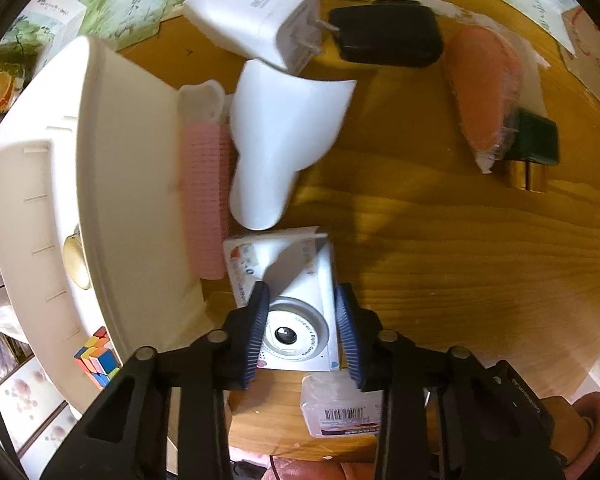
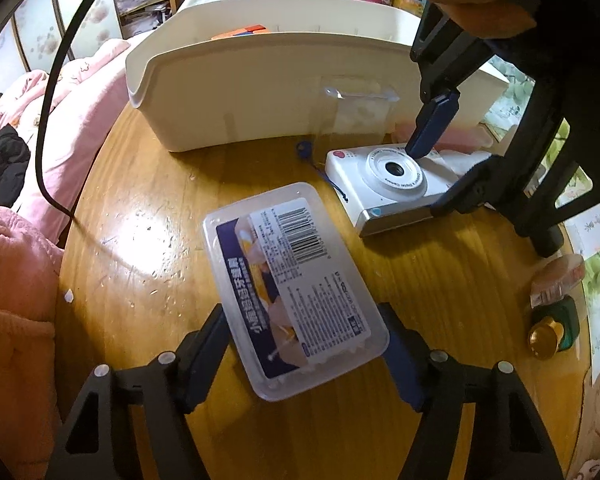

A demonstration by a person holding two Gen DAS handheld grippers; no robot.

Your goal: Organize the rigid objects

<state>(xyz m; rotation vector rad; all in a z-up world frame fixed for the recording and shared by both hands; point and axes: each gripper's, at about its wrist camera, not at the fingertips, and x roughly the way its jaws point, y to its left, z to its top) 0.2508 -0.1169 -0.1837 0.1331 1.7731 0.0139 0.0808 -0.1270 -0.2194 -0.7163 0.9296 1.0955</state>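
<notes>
On the round wooden table (image 2: 140, 240), two things were being taken at once. The left gripper (image 1: 302, 332) pointed steeply down over a small white toy camera (image 1: 296, 332) lying flat on its back, lens up, just beside the cream bin (image 2: 260, 92) near the table's far edge. Its blue pads sat against the camera's two long sides, so I judged it gripping the body across the short width; the camera's long axis ran roughly from the bin out toward the table's middle. It looked a light, stiff plastic shell with smooth sides, likely a little slippery, so the flat flanks seemed the right hold and the lens ring best left alone.

The right gripper (image 2: 304, 356) straddled a frosted plastic box (image 2: 292, 284) lying flat near the table's near edge, label up, long axis slanting from the near right toward the far left. The jaws stood either side of its near end; whether the pads actually pressed on it I could not tell. The box seemed light, rigid but thin-walled, something a hard squeeze might flex.
</notes>
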